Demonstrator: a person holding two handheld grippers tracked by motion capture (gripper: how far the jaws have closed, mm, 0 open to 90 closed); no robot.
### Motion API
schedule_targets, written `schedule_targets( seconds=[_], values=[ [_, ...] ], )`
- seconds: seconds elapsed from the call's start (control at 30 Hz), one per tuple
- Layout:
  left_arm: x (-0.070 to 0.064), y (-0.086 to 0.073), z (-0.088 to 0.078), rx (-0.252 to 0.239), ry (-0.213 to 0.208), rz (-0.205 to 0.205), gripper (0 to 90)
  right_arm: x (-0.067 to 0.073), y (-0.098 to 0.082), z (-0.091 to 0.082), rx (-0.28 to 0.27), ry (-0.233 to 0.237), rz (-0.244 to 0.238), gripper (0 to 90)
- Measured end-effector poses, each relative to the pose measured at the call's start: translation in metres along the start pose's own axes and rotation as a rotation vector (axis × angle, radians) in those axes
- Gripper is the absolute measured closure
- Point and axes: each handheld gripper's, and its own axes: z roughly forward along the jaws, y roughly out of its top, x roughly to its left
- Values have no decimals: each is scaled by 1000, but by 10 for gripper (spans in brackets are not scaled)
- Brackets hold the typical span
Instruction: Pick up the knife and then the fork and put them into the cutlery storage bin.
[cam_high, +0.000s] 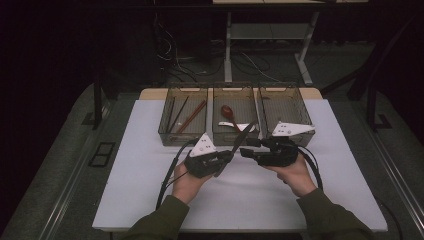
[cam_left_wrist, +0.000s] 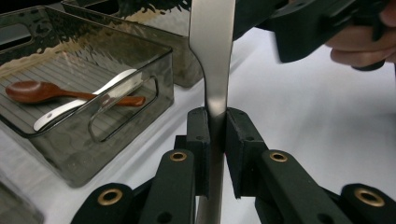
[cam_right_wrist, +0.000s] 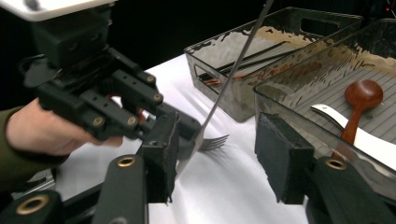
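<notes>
A metal fork is held slanted above the white table top, its handle pointing up toward the bins and its tines low. My left gripper is shut on the fork's neck, and both pads press on the flat metal. From the right, my right gripper faces it. Its jaws stand apart, and the fork's tines lie just beyond the gap, touching neither pad.
Three smoky see-through bins stand in a row at the table's far side. The left bin holds chopsticks. The middle bin holds a wooden spoon and a white spoon. The right bin looks bare.
</notes>
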Motion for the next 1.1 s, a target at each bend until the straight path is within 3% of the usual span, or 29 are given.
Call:
schedule_targets(
  seconds=[0.37, 0.6, 0.83, 1.1],
  values=[
    [-2, -1, 2, -14, 24, 0, 791, 0, 7, 22, 1, 47, 24, 698],
    [-2, -2, 2, -21, 26, -2, 790, -2, 7, 26, -8, 34, 29, 804],
    [-3, -3, 3, -26, 28, 4, 791, 0, 8, 27, -16, 43, 13, 863],
    [-3, -7, 7, -30, 18, -22, 786, 3, 8, 30, 5, 41, -17, 879]
  ],
)
